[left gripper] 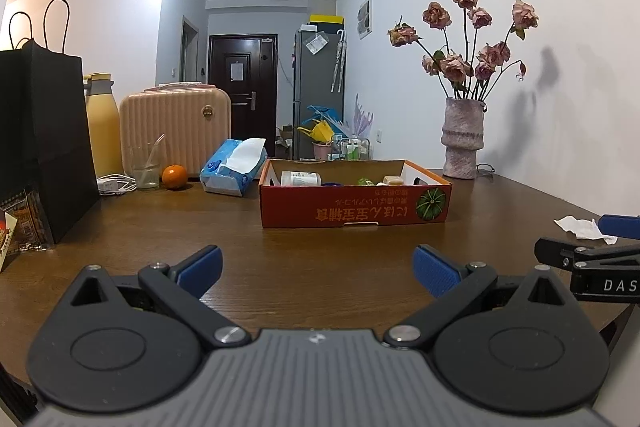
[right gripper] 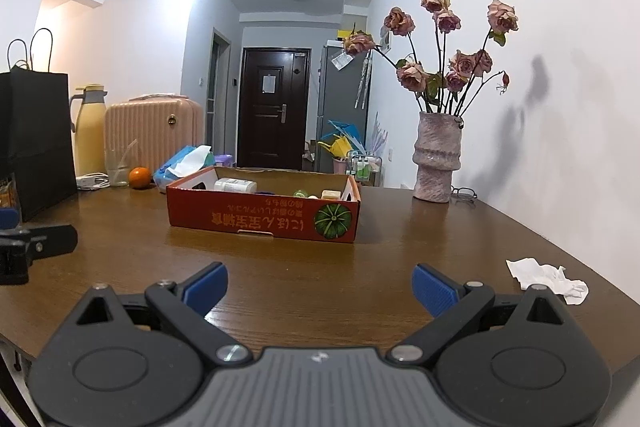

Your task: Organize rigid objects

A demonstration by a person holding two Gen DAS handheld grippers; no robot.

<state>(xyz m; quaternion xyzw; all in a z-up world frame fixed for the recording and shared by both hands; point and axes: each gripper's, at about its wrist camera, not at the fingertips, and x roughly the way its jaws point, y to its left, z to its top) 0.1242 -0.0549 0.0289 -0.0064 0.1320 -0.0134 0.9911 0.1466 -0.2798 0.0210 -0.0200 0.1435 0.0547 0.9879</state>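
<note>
A red cardboard box sits mid-table with its top open. Inside it lie a white bottle, a small cream item and a green-capped thing. My left gripper is open and empty, low over the table in front of the box. My right gripper is open and empty, also short of the box. Each gripper shows at the edge of the other's view: the right one in the left wrist view, the left one in the right wrist view.
A crumpled white tissue lies at the right on the table. A vase of dried roses stands at the back right. At the left stand a black paper bag, yellow flask, glass, orange, tissue pack and pink case.
</note>
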